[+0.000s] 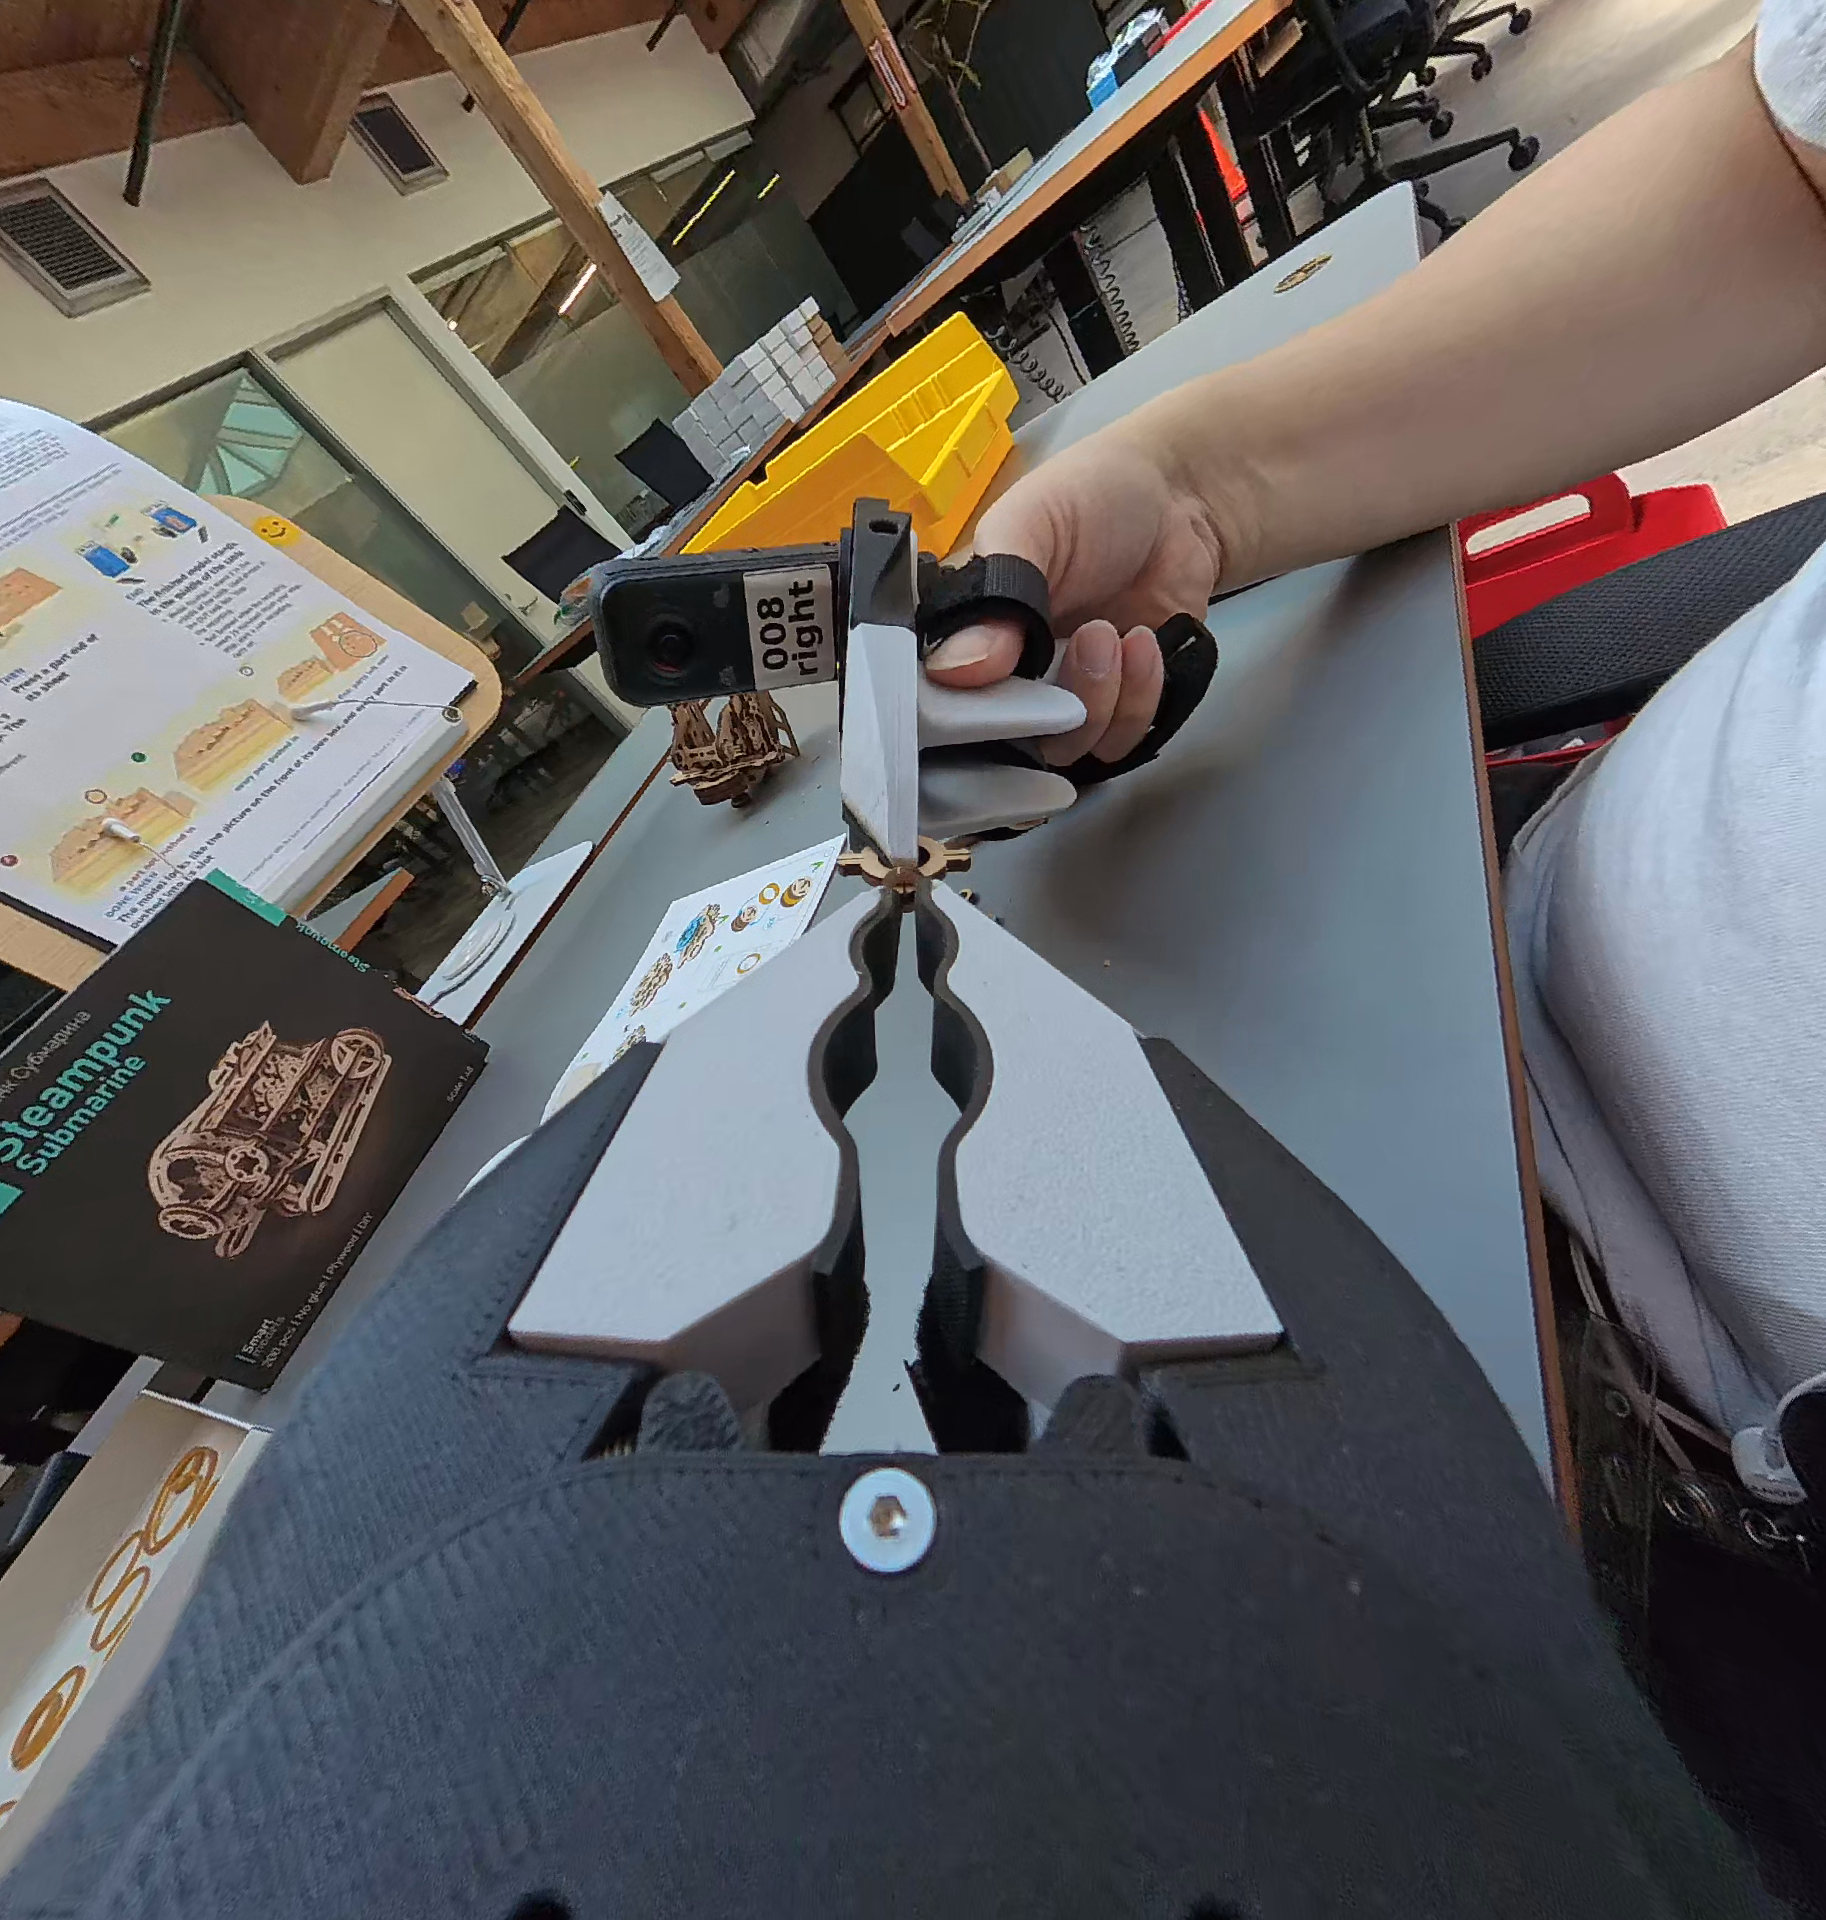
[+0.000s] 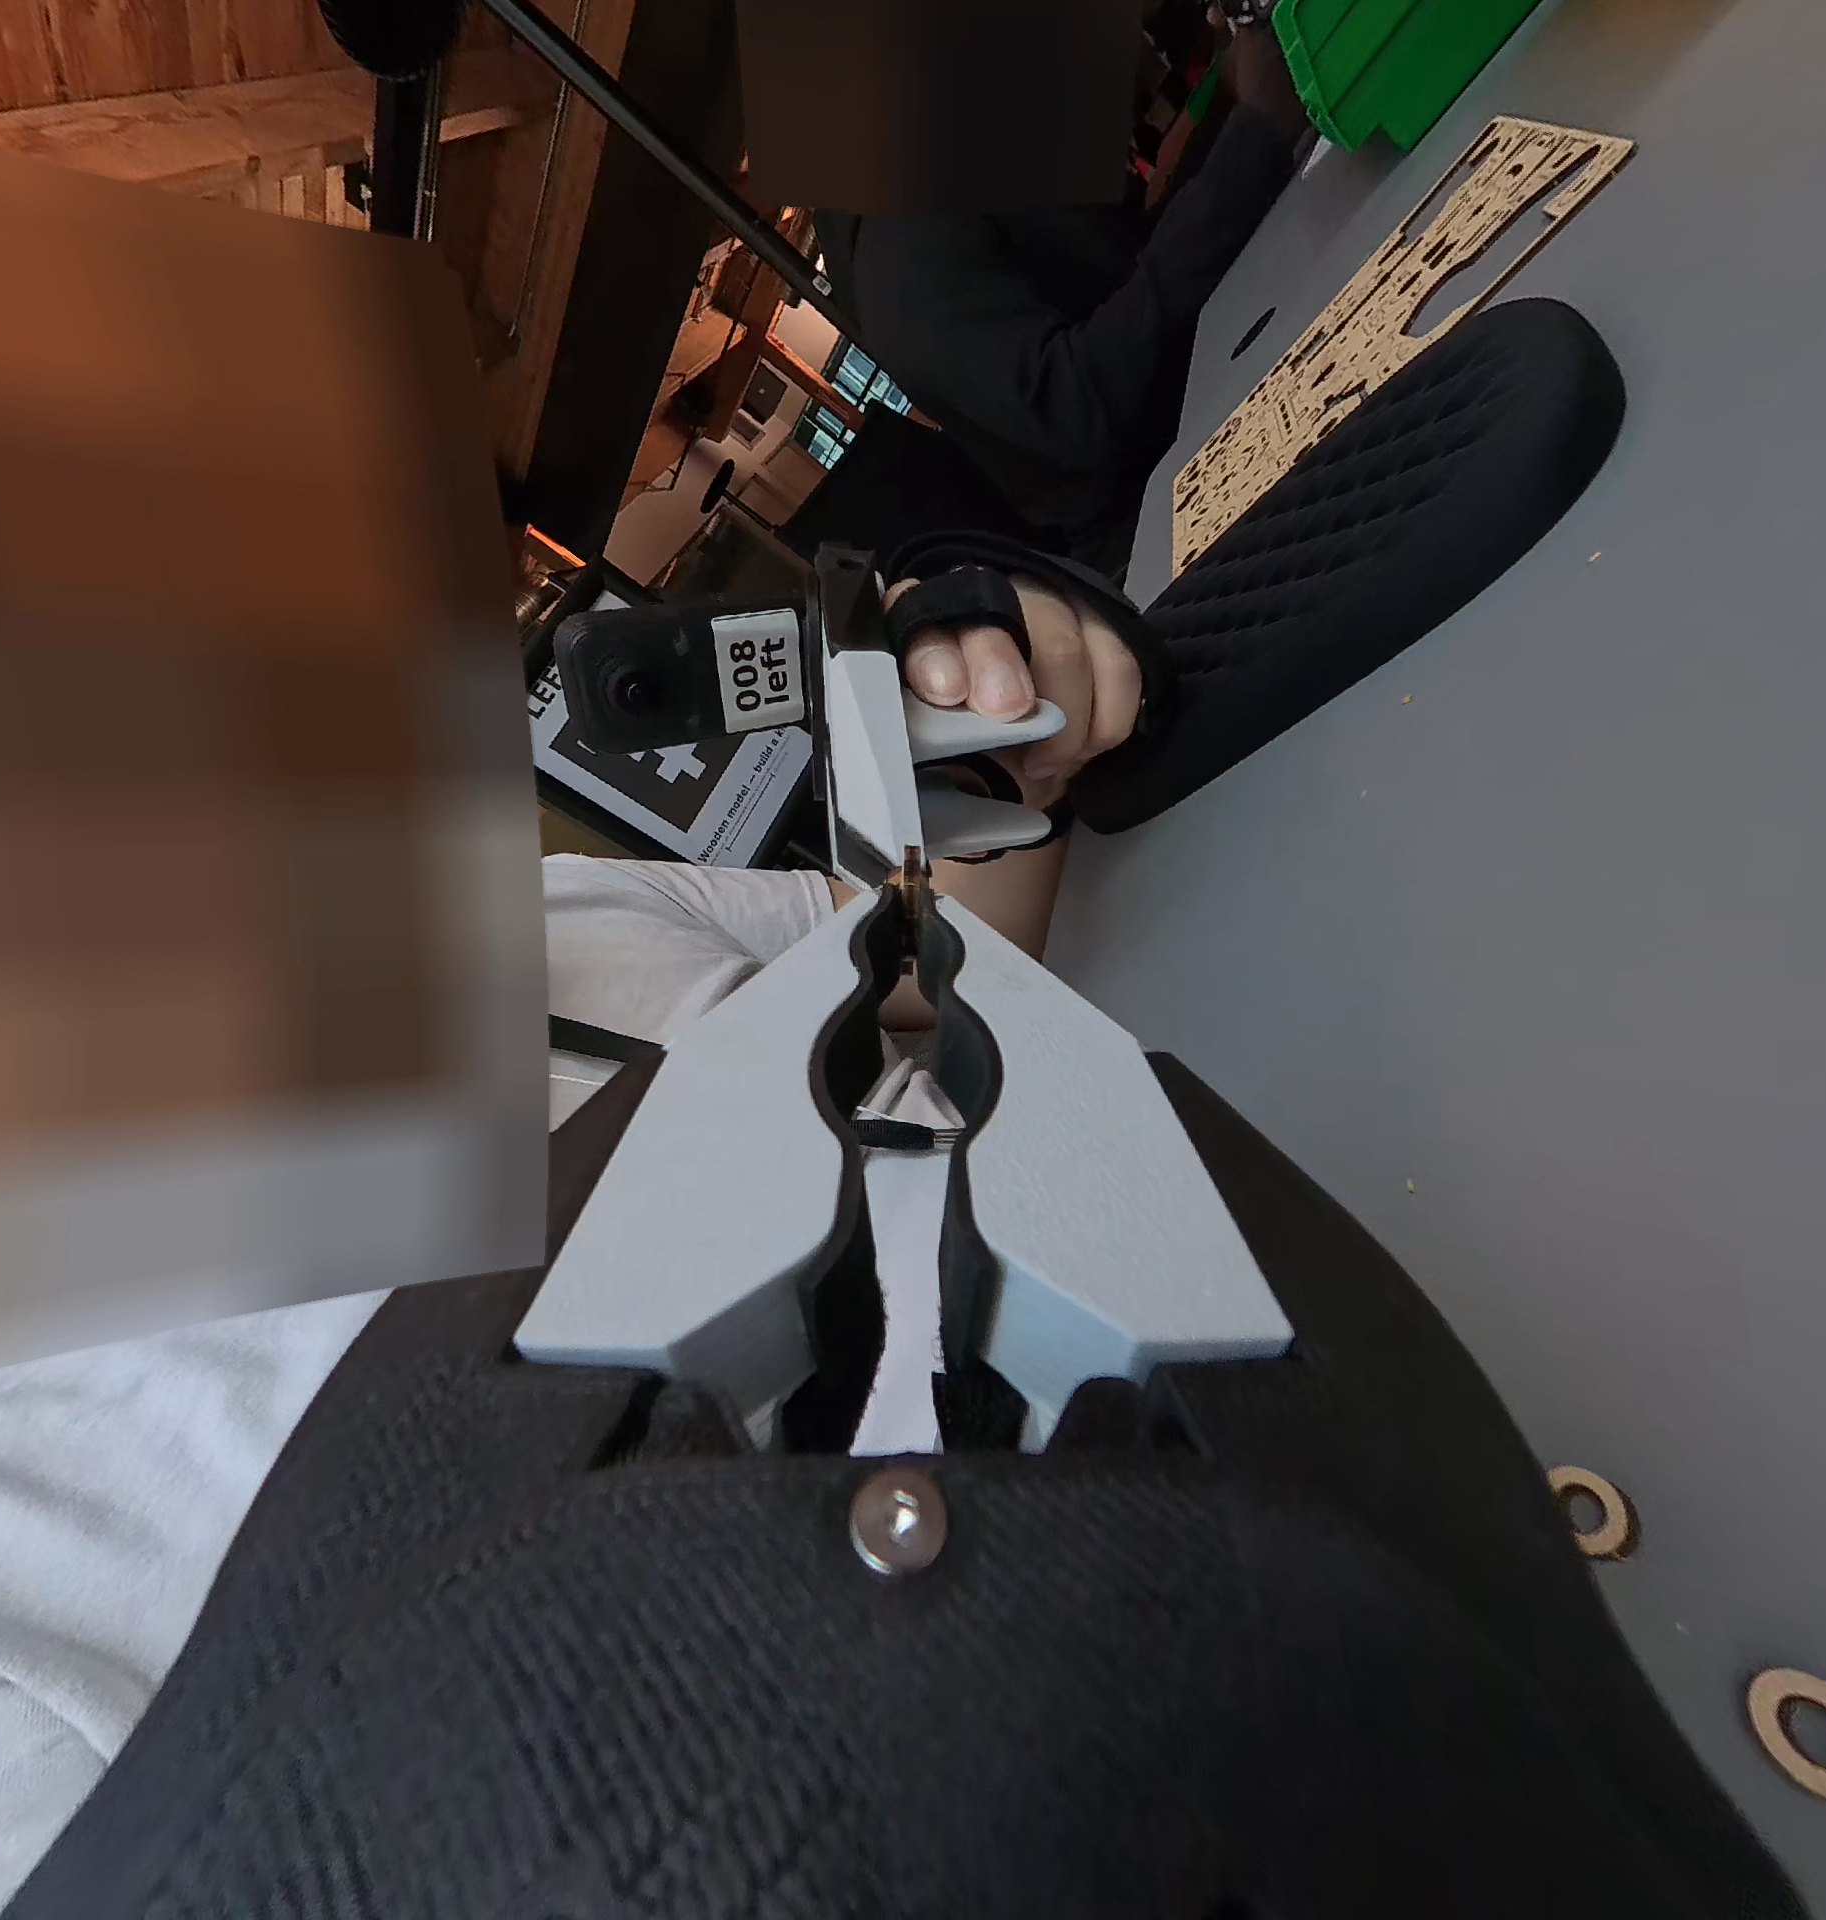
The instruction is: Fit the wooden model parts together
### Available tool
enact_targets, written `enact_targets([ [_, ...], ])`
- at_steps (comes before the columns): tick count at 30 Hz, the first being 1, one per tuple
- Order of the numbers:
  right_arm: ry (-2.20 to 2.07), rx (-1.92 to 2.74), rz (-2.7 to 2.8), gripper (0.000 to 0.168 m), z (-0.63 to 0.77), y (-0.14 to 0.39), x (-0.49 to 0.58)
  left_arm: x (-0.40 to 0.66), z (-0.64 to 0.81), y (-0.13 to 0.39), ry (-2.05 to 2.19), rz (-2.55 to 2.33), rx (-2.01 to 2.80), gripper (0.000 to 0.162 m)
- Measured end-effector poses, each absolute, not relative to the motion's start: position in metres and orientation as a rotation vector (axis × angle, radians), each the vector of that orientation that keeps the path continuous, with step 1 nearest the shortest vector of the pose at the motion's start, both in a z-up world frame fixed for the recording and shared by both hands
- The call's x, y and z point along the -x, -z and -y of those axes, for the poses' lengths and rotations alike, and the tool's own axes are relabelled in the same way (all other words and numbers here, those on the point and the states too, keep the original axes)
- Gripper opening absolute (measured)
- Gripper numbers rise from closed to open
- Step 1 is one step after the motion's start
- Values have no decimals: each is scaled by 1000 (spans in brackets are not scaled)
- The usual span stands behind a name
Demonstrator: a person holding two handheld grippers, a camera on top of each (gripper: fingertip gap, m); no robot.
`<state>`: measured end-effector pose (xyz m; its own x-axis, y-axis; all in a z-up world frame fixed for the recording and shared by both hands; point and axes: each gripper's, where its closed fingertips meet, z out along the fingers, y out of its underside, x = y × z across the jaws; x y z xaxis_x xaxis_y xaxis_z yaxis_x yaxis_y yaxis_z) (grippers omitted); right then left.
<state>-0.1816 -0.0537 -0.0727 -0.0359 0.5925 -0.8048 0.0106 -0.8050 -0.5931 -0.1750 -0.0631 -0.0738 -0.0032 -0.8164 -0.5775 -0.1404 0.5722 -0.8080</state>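
In the left wrist view my left gripper [image 1: 901,906] points at the right gripper [image 1: 893,850], tip to tip above the grey table [image 1: 1252,935]. A flat wooden cog ring [image 1: 940,860] sits between them, its face towards this camera. The left gripper is shut on a small wooden piece [image 1: 901,883] at the cog's centre. In the right wrist view my right gripper [image 2: 909,906] is shut on the cog [image 2: 909,871], seen edge-on. The left gripper [image 2: 901,847] comes in from above and meets it.
A part-built wooden model [image 1: 727,743] stands farther along the table. An instruction sheet [image 1: 722,956], a black kit box [image 1: 192,1122], a booklet on a stand [image 1: 161,675] and yellow bins [image 1: 888,447] lie left. A punched wooden sheet [image 2: 1408,332] and loose wooden rings [image 2: 1595,1522] lie right. The grippers are tip to tip, or close to it.
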Motion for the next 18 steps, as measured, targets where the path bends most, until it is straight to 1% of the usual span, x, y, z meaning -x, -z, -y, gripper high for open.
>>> enact_targets([
  [18,-1832,1876,717,0,59,80,183,177,67,80,718,-1565,863,0],
])
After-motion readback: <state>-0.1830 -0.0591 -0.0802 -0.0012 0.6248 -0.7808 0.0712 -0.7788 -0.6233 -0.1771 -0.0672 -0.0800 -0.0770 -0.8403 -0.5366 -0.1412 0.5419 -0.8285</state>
